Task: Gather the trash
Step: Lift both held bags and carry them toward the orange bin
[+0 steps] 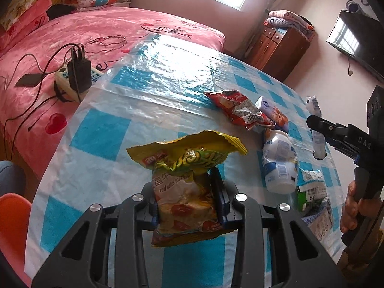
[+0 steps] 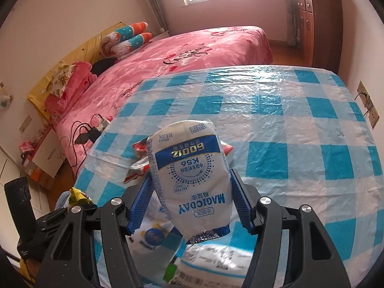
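My left gripper is shut on a yellow snack bag and holds it above the blue checked table. My right gripper is shut on a white Magicday pouch, which also shows in the left wrist view, held above the table. On the table lie a red snack wrapper, a small purple and orange packet, a white bottle and a green and white carton. The yellow bag also shows in the right wrist view.
A pink bed runs along the table's left, with a power strip and black charger and a phone on it. A wooden cabinet stands at the back right. An orange chair is at the lower left.
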Tool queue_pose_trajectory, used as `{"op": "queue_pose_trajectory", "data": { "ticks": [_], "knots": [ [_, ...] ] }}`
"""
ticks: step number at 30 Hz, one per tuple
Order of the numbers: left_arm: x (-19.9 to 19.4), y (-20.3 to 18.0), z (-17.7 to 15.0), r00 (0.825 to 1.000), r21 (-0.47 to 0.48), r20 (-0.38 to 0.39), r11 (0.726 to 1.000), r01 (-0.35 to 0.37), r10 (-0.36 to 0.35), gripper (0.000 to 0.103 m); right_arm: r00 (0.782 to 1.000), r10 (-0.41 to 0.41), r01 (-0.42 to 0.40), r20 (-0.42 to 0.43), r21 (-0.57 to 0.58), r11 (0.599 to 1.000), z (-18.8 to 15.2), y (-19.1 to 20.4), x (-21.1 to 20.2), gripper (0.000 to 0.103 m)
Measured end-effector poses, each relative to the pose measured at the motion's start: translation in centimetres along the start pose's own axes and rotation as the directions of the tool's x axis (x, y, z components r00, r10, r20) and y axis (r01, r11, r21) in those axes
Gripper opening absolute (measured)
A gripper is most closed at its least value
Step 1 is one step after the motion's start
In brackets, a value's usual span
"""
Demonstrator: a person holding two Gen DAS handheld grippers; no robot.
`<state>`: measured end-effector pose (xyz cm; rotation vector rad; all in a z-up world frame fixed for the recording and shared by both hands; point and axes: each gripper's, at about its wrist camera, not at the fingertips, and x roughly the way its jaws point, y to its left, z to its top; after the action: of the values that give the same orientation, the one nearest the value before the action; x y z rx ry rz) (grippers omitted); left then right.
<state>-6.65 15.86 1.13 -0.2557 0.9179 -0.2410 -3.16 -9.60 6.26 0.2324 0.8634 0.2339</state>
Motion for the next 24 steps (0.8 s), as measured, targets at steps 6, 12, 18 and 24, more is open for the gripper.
{"op": "queue_pose_trajectory", "data": {
  "ticks": [6, 12, 18, 24],
  "knots": [
    [-1.4, 0.6, -0.8, 1.000, -0.014, 0.007, 1.000, 0.021, -0.021, 0.037, 0.999, 0.034, -0.034, -0.012, -0.007, 0.999, -0.8, 1.5, -0.3, 0.063],
    [-2.8, 1.6, -1.6, 0.999, -0.026, 0.014, 0.999, 0.032, -0.031, 0.037, 0.997, 0.071, -0.072, -0.023, -0.030, 0.997, -2.1, 3.8, -0.6, 0.063],
    [-4.3, 3.0, -2.4, 0.999, -0.046, 0.027, 0.998, 0.034, -0.033, 0.037, 0.993, 0.109, -0.111, -0.041, -0.065, 0.992, -3.5, 6.6, -0.6, 0.063],
    [-5.6, 4.8, -3.3, 0.999, -0.074, 0.039, 0.997, 0.029, -0.027, 0.037, 0.985, 0.156, -0.163, -0.080, -0.094, 0.982, -4.5, 9.7, 0.0, 0.063]
  ]
}}
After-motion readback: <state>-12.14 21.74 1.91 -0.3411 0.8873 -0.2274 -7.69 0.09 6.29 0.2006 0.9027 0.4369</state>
